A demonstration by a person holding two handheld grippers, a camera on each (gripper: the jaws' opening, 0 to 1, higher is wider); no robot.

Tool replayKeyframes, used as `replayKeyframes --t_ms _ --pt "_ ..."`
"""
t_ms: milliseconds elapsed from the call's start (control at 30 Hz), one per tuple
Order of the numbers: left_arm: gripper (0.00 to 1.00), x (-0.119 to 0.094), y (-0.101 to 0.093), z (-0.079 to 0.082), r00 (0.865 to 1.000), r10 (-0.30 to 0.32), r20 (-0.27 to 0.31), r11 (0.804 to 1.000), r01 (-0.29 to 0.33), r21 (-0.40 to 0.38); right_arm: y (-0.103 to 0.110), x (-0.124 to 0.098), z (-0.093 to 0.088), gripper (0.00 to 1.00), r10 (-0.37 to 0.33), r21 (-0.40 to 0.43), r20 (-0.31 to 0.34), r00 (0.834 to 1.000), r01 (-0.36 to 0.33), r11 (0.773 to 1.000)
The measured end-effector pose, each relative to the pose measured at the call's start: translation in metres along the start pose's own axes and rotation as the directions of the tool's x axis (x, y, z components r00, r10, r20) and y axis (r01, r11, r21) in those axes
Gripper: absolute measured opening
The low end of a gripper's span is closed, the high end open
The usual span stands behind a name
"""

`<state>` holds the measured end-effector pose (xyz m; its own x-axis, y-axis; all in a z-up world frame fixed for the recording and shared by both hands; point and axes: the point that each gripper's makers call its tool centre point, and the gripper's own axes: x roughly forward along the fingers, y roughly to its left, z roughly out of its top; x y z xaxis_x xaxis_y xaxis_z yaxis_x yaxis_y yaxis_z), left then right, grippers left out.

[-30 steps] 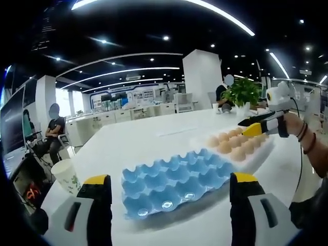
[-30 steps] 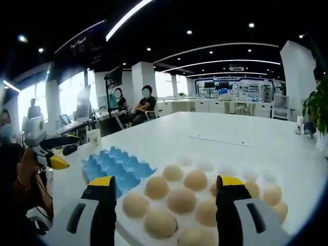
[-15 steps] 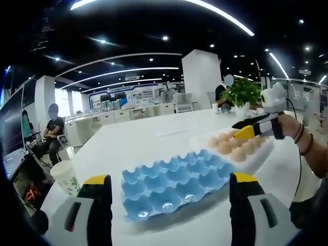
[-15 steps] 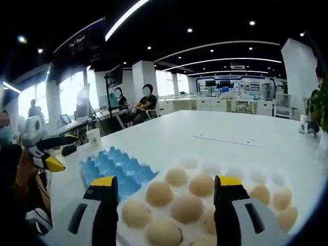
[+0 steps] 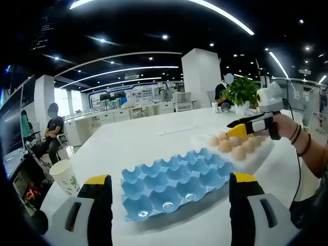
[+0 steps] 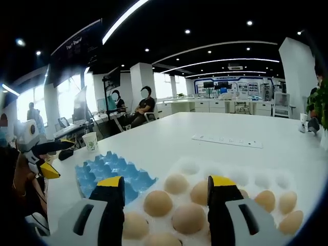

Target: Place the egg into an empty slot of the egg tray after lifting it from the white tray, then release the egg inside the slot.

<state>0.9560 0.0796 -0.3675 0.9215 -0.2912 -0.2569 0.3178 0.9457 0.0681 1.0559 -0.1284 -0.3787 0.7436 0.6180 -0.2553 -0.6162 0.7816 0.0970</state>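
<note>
Flanking the blue egg tray point(image 5: 177, 179), a paper cup point(image 5: 65, 175) and the white tray point(image 6: 233, 177) of eggs point(image 6: 158, 203) sit; right gripper point(image 6: 165, 189) hovers spread over eggs, left gripper point(image 5: 166, 187) spread, empty.

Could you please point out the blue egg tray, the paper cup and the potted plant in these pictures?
Blue egg tray point(image 5: 171, 184): left gripper view, its middle cups.
Paper cup point(image 5: 65, 176): left gripper view, its side wall.
Potted plant point(image 5: 242, 91): left gripper view, its leaves.
</note>
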Motion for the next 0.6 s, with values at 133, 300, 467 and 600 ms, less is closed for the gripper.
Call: replayKeyframes --t_ms 133,300,467,600 --pt "0.97 -0.003 0.002 0.0 1.0 0.004 0.002 1.0 -0.004 0.004 0.0 0.006 -0.001 0.62 -0.022 -0.015 -0.004 1.0 0.022 1.0" --pt "0.97 -0.005 0.002 -0.002 1.0 -0.001 0.0 1.0 0.001 0.007 0.003 0.017 -0.004 0.58 -0.036 -0.051 -0.019 0.999 0.035 0.998" --pt "0.97 -0.007 0.003 -0.003 1.0 0.0 0.003 1.0 0.0 0.009 0.001 0.024 -0.006 0.51 -0.038 -0.046 -0.033 0.999 0.036 0.998" --pt "0.97 -0.007 0.004 -0.005 1.0 0.001 0.001 1.0 -0.001 0.005 0.0 0.029 -0.014 0.49 -0.046 -0.053 -0.063 0.997 0.043 0.998"
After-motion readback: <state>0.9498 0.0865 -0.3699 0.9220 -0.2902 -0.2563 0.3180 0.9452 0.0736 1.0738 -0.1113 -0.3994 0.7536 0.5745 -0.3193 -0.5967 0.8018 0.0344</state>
